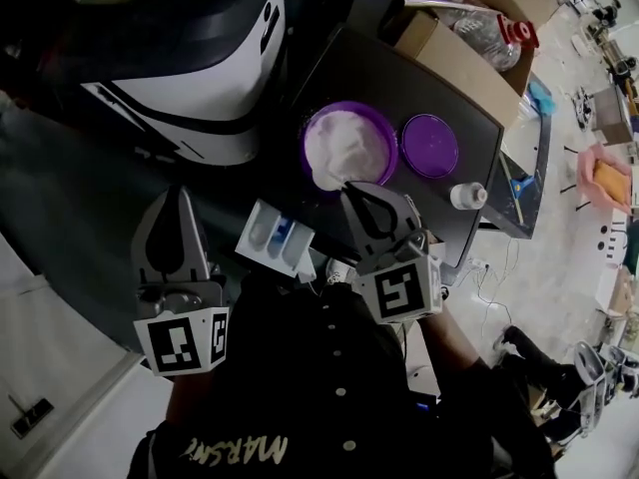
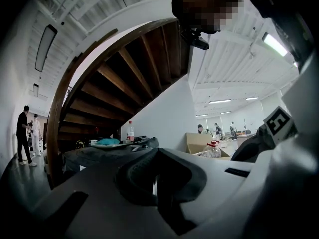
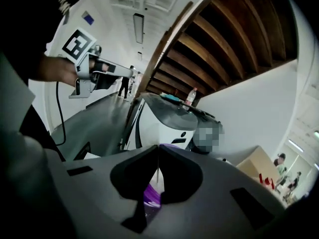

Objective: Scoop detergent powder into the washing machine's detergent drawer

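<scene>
On the dark tabletop (image 1: 469,118) to the right of the white washing machine (image 1: 200,68), an open purple tub (image 1: 318,128) holds a heap of white detergent powder (image 1: 347,148), and its round purple lid (image 1: 430,146) lies flat just beside it on the right. A small white bottle (image 1: 467,196) stands near the lid at the tabletop's near edge. Below the tub in the head view, off the tabletop's near corner, sits the detergent drawer (image 1: 278,238), a white tray with blue compartments, and no powder can be made out in it. The right gripper (image 1: 351,192) points its tongs at the near rim of the tub, just over the edge of the powder. The right gripper view (image 3: 158,149) shows the tongs clenched tip to tip with purple showing through the gap below them. A thin pale sliver runs between the pads, too small to tell what it is. The left gripper (image 1: 180,200) is held apart to the left of the drawer, over the dark floor, and its own view (image 2: 155,153) shows its tongs closed together with nothing between them. Behind the tabletop, a cardboard box (image 1: 449,53) carries a clear plastic bottle with a red cap (image 1: 489,30).
</scene>
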Available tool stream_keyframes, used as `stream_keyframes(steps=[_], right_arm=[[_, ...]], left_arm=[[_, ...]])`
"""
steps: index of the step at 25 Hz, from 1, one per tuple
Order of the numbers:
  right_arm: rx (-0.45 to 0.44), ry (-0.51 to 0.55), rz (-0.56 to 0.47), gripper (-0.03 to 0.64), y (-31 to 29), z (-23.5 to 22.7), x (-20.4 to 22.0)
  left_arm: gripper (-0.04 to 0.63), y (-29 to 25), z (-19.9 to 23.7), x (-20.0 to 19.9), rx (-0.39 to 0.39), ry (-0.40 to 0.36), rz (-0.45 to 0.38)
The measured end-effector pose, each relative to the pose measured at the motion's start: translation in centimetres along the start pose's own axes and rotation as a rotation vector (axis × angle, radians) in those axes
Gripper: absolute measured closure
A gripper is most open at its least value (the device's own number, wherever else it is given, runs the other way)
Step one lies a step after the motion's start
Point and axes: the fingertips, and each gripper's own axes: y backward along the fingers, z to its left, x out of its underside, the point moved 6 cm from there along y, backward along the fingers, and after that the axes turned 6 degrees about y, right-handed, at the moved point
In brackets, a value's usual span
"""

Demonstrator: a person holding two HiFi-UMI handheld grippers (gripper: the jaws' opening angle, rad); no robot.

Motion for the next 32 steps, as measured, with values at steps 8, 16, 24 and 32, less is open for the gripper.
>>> stream_keyframes(steps=[8, 16, 24, 32], right_arm=[[-0.060, -0.109, 0.206, 0.584, 0.8, -4.1, 4.3], [-0.206, -0.082, 0.360, 0.584, -1.1, -3.3, 5.4], [-0.275, -0.081, 0.448, 0.584, -2.6, -2.6, 5.6], [-0.290, -0.108, 0.424, 0.503, -2.6, -2.7, 5.3]], left_arm=[[0.586, -0.7, -0.6, -1.0, 0.014, -0.003, -0.030], [0.586, -0.8, 0.0, -0.9, 0.000, -0.001, -0.019], [0.588, -0.8, 1.0, -0.1, -0.020, 0.009, 0.008], [0.588, -1.2, 1.5, 0.4, -0.023, 0.014, 0.016]])
